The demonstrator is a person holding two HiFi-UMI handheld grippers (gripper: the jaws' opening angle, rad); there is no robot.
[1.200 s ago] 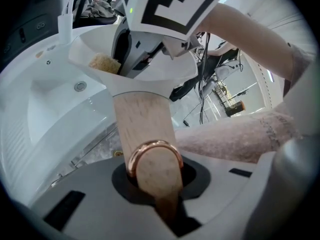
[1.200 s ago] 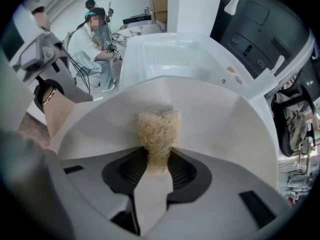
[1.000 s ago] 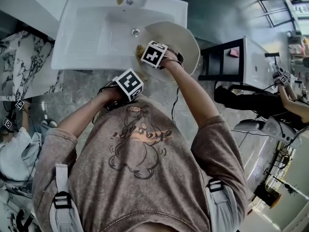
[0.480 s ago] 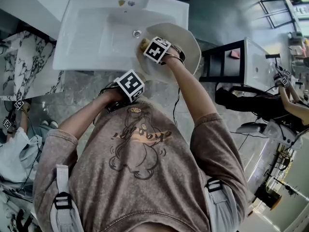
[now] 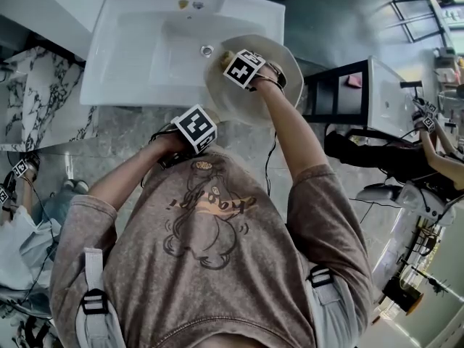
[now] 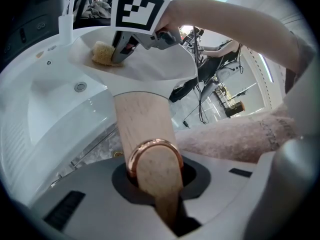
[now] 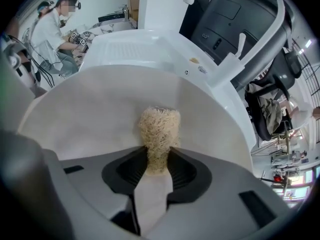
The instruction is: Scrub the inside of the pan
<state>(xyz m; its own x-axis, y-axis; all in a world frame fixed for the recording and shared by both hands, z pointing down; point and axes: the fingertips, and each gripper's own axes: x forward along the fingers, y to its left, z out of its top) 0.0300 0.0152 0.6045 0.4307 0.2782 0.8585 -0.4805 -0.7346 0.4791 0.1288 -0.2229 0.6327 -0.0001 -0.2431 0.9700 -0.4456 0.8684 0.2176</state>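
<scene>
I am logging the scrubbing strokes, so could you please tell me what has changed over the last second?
The right gripper, tongs shut on the loofah scrubber, slid across the pan away from the person and slightly rightward. Nothing was taken or released. The left gripper kept holding the wooden handle; the pan stayed at the sink's edge.

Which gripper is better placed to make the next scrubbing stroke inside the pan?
Right. The right gripper is shut on the scrubber, which rests against the inside of the pan. The left gripper is shut on the wooden handle, holding the pan.
</scene>
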